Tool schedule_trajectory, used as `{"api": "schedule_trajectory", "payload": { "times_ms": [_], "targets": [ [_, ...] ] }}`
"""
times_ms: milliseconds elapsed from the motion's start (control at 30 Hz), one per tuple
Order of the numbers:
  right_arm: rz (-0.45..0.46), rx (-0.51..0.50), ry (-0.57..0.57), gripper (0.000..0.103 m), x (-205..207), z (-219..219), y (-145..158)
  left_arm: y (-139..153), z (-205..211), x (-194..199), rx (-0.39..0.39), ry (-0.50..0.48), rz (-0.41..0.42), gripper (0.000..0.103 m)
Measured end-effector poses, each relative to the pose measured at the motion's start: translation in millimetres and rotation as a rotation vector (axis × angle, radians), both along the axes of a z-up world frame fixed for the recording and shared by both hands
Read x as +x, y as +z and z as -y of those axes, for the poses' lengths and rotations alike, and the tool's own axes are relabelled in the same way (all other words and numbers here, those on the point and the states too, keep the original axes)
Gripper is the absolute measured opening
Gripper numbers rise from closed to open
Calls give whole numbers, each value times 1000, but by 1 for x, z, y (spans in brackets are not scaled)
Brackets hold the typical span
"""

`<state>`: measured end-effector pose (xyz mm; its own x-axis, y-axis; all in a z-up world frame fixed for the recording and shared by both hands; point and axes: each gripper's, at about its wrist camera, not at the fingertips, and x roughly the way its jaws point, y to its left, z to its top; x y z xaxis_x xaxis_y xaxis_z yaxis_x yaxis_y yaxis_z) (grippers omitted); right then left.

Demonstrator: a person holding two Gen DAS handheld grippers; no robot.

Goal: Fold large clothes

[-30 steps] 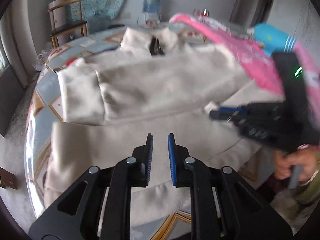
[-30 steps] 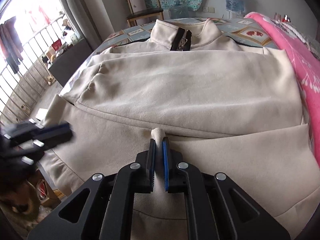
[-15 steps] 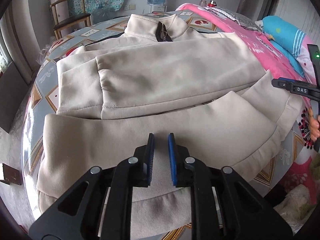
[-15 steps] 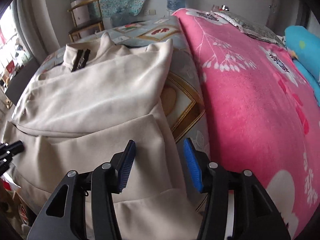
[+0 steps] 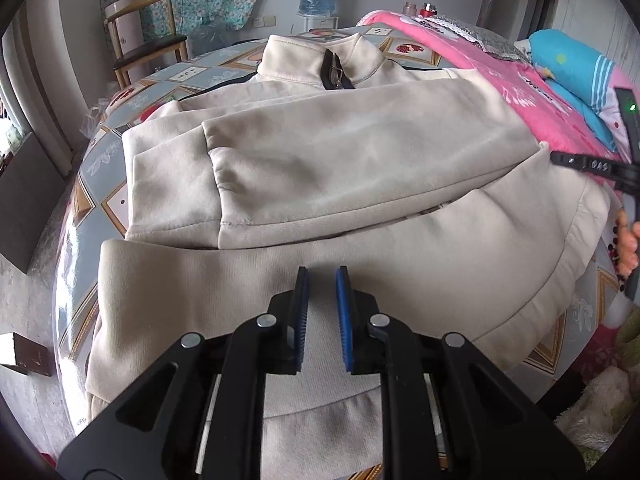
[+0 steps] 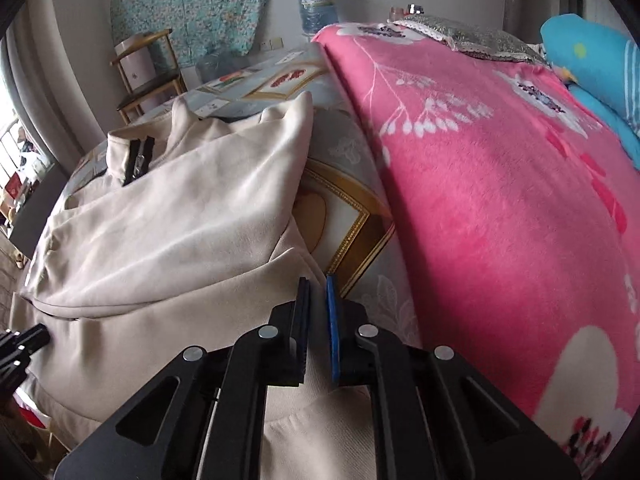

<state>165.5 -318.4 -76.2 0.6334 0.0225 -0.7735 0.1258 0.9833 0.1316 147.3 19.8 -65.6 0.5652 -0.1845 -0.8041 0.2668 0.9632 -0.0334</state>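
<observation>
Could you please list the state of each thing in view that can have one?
Jacket: spread flat on the bed, sleeves folded across the front.
Zipper: open at the collar.
Left tongs: open a little, holding nothing, above the hem.
Right tongs: nearly closed at the jacket's right edge; a grip on fabric cannot be confirmed.
Blanket: spread beside the jacket.
Chair: upright, a box on its seat.

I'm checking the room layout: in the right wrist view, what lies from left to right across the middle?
Beige zip-collar jacket → grey patterned bedsheet with gold-framed motifs → pink floral fleece blanket → blue pillow at the far right edge.
</observation>
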Motion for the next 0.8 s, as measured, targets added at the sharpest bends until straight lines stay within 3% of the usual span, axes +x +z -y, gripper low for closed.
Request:
{"api": "schedule_trajectory", "payload": {
  "times_ms": [100,133,167,300,400,433,467,533,667,800],
  "targets": [
    [48,19,57,20,-14,-11,30,-1,-1,-2,-6,6,8,15],
    [60,31,89,37,-18,-19,38,-1,-2,-2,-13,8,9,15],
    [65,71,147,47,-22,-32,44,-1,-3,-2,-18,10,11,15],
    [-32,175,405,48,-17,-105,33,-2,-6,-5,-27,23,23,11],
    [-124,120,502,48,-9,-153,10,-2,-10,-7,-24,32,34,9],
    [-151,96,524,44,-5,-166,-1,-2,-11,-7,-26,35,36,9],
    [-163,73,528,19,-3,-172,-7,-2,-14,-9,-32,38,41,8],
    [-165,35,543,6,0,-180,-13,-3,-19,-9,-47,44,44,8],
    [-55,35,496,2,-5,-180,12,0,-39,-11,-69,87,48,7],
    [-63,4,428,2,15,-177,-1,17,-59,-18,-160,84,77,7]
  ]
}}
